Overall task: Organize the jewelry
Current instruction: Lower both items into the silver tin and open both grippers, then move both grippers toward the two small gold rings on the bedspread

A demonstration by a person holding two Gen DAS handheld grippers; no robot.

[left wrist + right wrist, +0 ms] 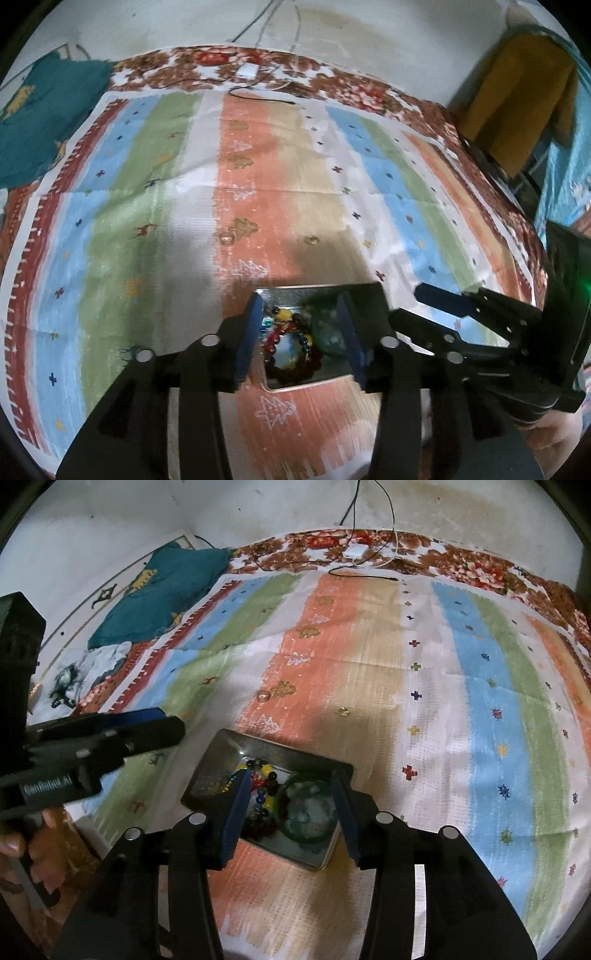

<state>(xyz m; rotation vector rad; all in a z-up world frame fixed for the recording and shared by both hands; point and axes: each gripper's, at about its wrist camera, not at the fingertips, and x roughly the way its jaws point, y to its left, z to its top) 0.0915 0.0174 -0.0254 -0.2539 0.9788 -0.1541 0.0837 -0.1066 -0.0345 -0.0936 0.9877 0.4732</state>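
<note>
A metal tray [221, 753] lies on the striped cloth and holds a red bead bracelet [295, 363], a multicoloured bead string [264, 775] and a green bangle [306, 808]. The tray [321, 376] also shows in the left wrist view. My left gripper [301, 332] is open above the tray, empty. My right gripper [290, 808] is open above the tray, empty, its fingers either side of the bangle. Two small gold pieces lie on the cloth beyond the tray, one to the left [263, 696] and one to the right [343, 712].
The striped cloth [369, 657] covers a floral bedspread [461, 565]. A teal cushion [166, 590] lies far left. A white charger [355, 551] and cables lie at the far edge by the wall. A yellow cloth [517, 92] hangs at the right.
</note>
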